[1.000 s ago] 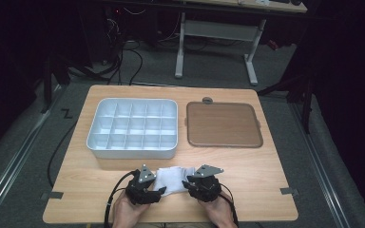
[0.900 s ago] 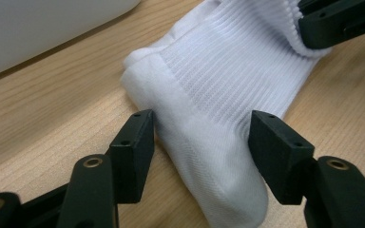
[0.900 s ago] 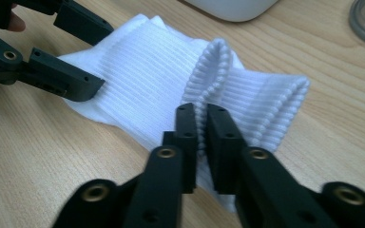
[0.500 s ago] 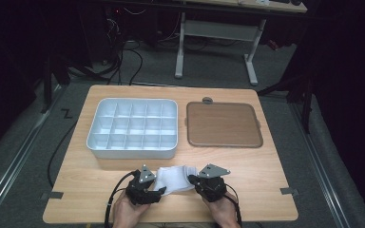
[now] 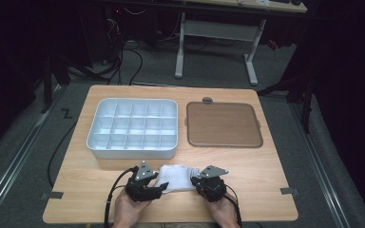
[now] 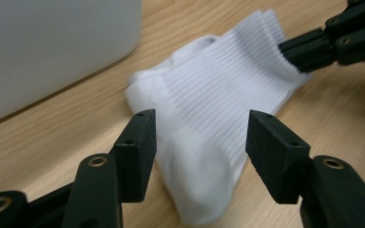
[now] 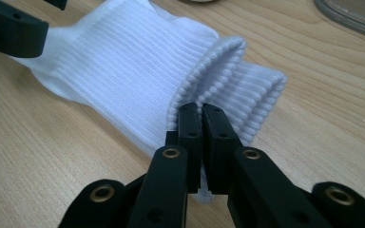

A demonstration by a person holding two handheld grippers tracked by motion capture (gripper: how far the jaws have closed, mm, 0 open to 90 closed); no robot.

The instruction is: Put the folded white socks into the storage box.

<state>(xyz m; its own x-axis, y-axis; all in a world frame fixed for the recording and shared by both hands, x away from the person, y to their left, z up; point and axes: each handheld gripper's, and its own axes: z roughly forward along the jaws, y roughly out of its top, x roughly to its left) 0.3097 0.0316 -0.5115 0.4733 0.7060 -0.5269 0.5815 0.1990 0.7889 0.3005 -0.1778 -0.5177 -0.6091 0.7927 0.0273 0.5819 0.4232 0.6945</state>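
Closing my right gripper (image 7: 201, 111) pinched the sock (image 6: 209, 118) cuff while my left gripper (image 6: 199, 142) stayed released around the toe, so tugging could slip it.

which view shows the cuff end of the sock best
The right gripper view: the ribbed cuff is close and sharp, with the right gripper shut on its edge. The left gripper view shows the cuff farther off, beyond the toe end. The high view shows the sock only as a small white patch.
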